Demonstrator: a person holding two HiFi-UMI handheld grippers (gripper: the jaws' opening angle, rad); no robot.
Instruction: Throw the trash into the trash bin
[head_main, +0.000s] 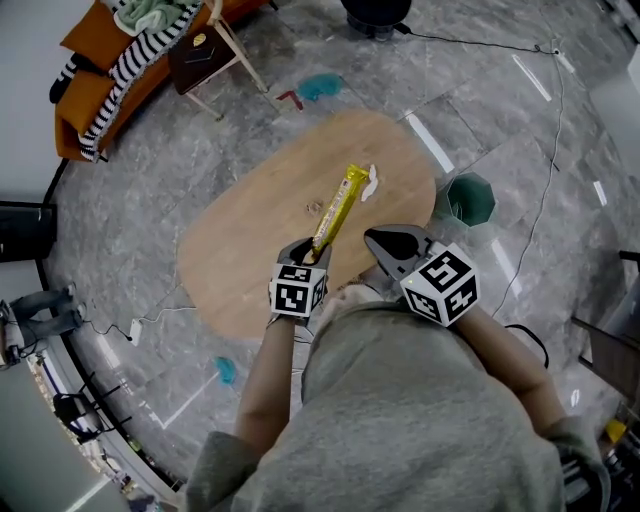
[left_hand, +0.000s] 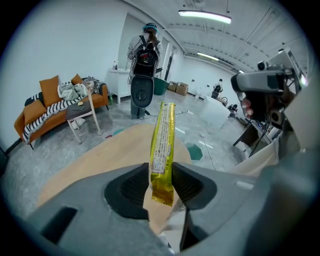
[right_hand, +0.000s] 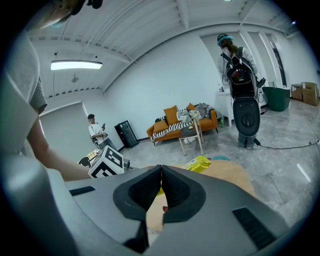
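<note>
- the left tool (head_main: 308, 250) is clenched on the near end of a long yellow wrapper (head_main: 338, 207). in the left gripper view its dark ribbed pads (left_hand: 135, 187) press the crimped end from both sides.
- the rest of the wrapper sticks out past the jaws, away from the person and tilted upward. it is held in the air over the oval wooden bench (head_main: 240, 265), not lying on it.
- the right tool (head_main: 385, 242) is clenched on nothing: its two pads meet with no gap. it hangs over the near edge of the bench, just beside the left tool.
- a green bin (head_main: 470, 198) with an open top stands on the grey stone floor (head_main: 480, 90), just beside the right end of the bench and apart from the wrapper.
- a small white scrap (head_main: 369, 182) lies on the bench near the wrapper's far end, and a tiny brownish bit (head_main: 313, 208) lies to the wrapper's left.
- an orange sofa (head_main: 90, 70) with a striped cloth sits at the far left.
- a person with a backpack (left_hand: 145, 55) stands beyond the bench.
</note>
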